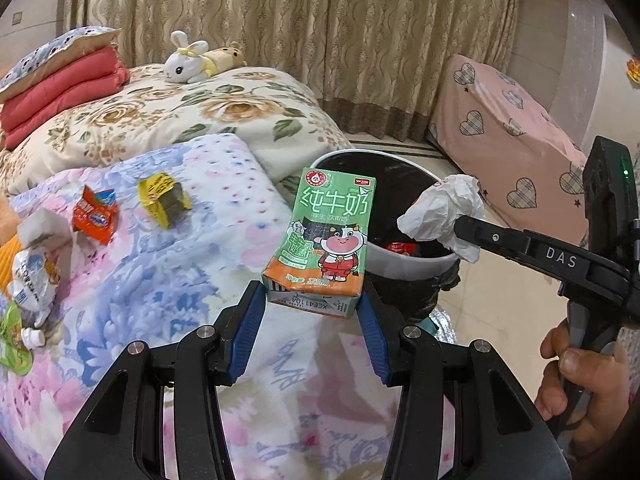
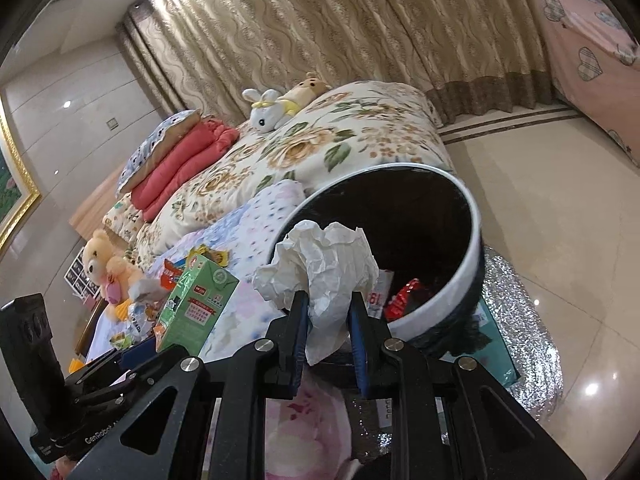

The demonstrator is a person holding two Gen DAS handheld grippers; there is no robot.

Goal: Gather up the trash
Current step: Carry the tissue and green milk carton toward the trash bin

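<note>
My left gripper [image 1: 314, 304] is shut on a green milk carton [image 1: 324, 236] and holds it upright over the bed edge, just left of the trash bin [image 1: 404, 268]. The carton also shows in the right wrist view [image 2: 196, 304]. My right gripper [image 2: 328, 304] is shut on a crumpled white tissue [image 2: 320, 264] and holds it over the bin's rim [image 2: 476, 240]. The tissue also shows in the left wrist view [image 1: 444, 212]. The bin has a white rim, a black liner and red wrappers [image 2: 404, 296] inside.
On the floral bedspread [image 1: 160, 280] lie an orange-red wrapper [image 1: 96, 216], a yellow wrapper [image 1: 164, 198], a white pouch [image 1: 32, 280] and a green packet [image 1: 12, 340]. Plush toys [image 1: 196, 60] and folded red blankets [image 1: 60, 96] sit farther back. A pink-covered piece of furniture [image 1: 508, 140] stands right.
</note>
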